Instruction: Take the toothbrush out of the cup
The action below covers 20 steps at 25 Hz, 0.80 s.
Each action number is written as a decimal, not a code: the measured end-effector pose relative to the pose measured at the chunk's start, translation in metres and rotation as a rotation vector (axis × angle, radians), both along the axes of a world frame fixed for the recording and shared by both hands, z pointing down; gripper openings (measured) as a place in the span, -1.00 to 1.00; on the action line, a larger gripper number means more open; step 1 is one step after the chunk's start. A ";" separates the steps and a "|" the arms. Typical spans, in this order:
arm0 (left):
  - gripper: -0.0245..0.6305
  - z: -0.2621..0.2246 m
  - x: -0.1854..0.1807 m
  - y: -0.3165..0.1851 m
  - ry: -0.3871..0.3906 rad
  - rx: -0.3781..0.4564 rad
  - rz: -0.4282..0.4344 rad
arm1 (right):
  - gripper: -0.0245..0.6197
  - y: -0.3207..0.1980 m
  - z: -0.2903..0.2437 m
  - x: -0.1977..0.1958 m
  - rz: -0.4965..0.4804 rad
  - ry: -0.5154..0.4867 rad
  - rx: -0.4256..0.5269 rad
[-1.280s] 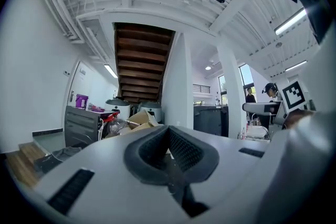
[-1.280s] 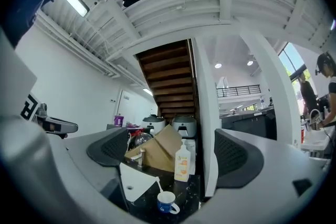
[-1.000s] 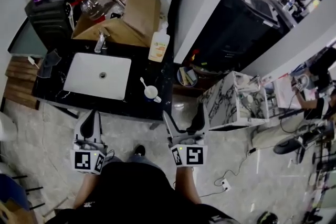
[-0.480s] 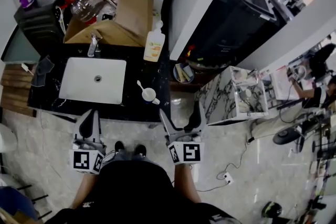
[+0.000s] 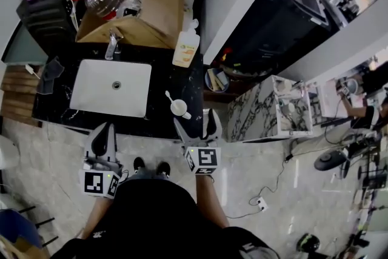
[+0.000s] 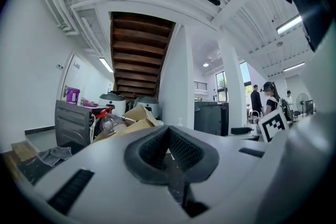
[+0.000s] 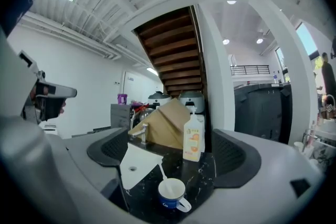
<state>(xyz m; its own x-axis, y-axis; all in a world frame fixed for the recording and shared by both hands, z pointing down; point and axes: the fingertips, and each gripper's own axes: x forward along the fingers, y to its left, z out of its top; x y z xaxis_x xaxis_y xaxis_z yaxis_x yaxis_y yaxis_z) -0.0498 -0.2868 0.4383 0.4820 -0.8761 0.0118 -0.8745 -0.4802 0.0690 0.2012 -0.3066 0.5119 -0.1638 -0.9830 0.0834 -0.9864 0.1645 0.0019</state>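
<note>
A white toothbrush (image 5: 169, 96) stands slanted in a white and blue cup (image 5: 178, 108) near the front right corner of the black counter (image 5: 188, 85). In the right gripper view the cup (image 7: 172, 194) sits low between the jaws, with the toothbrush (image 7: 163, 172) leaning left. My right gripper (image 5: 196, 126) is open at the counter's front edge, just short of the cup (image 5: 178, 108) and not touching it. My left gripper (image 5: 103, 135) is shut and holds nothing, below the counter's front edge; its pads (image 6: 169, 155) meet in the left gripper view.
A white sink (image 5: 111, 87) with a faucet (image 5: 113, 45) lies left of the cup. A soap bottle (image 5: 186, 45) and a cardboard box (image 5: 136, 6) stand behind. A marble-patterned bin (image 5: 270, 109) is on the floor to the right.
My right gripper has moved forward and left, up to the counter's edge by the cup. The left gripper has stayed where it was.
</note>
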 end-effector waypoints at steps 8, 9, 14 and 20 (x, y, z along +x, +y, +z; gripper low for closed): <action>-0.92 0.004 -0.011 -0.007 0.008 -0.005 -0.038 | 0.61 -0.046 0.100 -0.018 -0.074 0.040 -0.179; -0.92 0.004 -0.013 -0.007 0.009 -0.007 -0.043 | 0.61 -0.051 0.111 -0.019 -0.079 0.042 -0.200; -0.92 0.010 -0.024 -0.009 0.004 -0.026 -0.077 | 0.61 -0.074 0.148 -0.023 -0.106 0.089 -0.302; -0.92 0.012 -0.035 -0.009 0.005 -0.031 -0.114 | 0.45 -0.094 0.173 -0.030 -0.128 0.169 -0.372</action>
